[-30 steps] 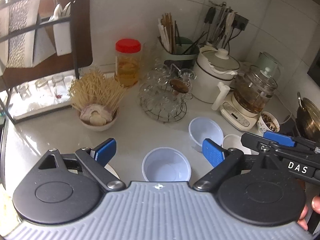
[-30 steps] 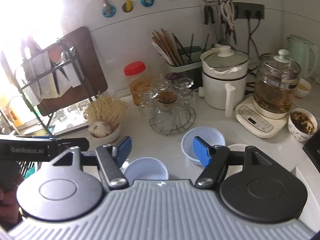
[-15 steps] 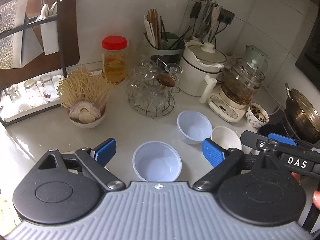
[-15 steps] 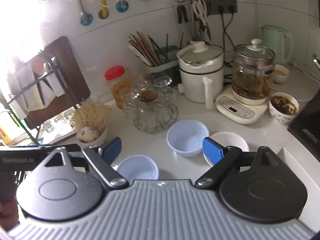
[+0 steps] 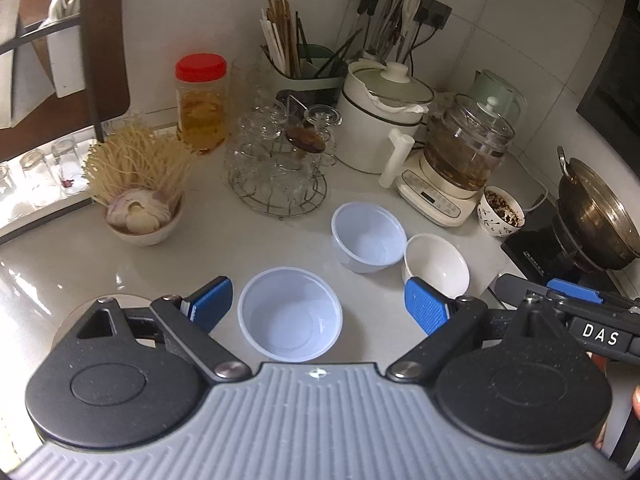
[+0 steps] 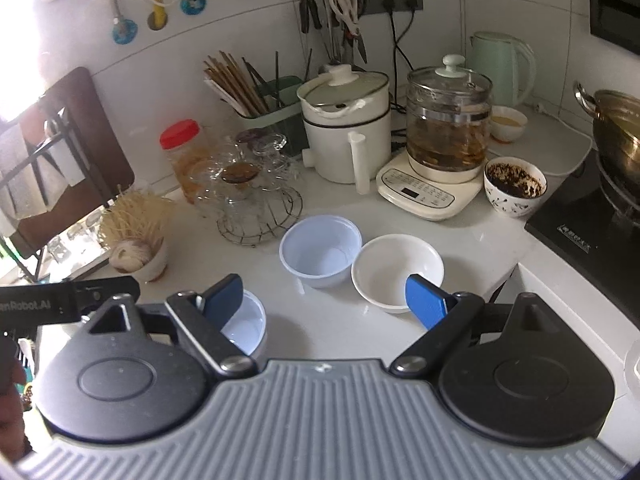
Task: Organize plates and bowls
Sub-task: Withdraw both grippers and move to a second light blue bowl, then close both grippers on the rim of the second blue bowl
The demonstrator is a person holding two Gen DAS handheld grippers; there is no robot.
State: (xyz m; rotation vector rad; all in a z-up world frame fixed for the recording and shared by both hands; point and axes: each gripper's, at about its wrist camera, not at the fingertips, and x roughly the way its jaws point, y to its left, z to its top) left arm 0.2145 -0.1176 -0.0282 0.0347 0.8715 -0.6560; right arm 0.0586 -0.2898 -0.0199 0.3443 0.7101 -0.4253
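Two pale blue plastic bowls and a white ceramic bowl stand on the white counter. In the left wrist view the near blue bowl [image 5: 290,314] lies between the fingers of my open, empty left gripper [image 5: 318,308]; the far blue bowl [image 5: 368,237] and white bowl [image 5: 438,264] sit beyond, side by side. In the right wrist view my open, empty right gripper [image 6: 324,298] hangs above the counter; its right finger overlaps the white bowl [image 6: 394,268], the far blue bowl [image 6: 320,250] is ahead, and the near blue bowl [image 6: 246,322] is by its left finger.
A wire rack of glasses [image 5: 280,160], a bowl of enoki mushrooms and garlic [image 5: 138,184], a red-lidded jar [image 5: 201,100], a white pot [image 5: 380,120], a glass kettle [image 5: 464,152], a filled patterned cup [image 5: 502,216] and a stove with a wok [image 5: 596,216] ring the bowls.
Both grippers have pulled back and turned right, so the white bowl and stove have come into view. The bowls have not moved. Both grippers stay open.
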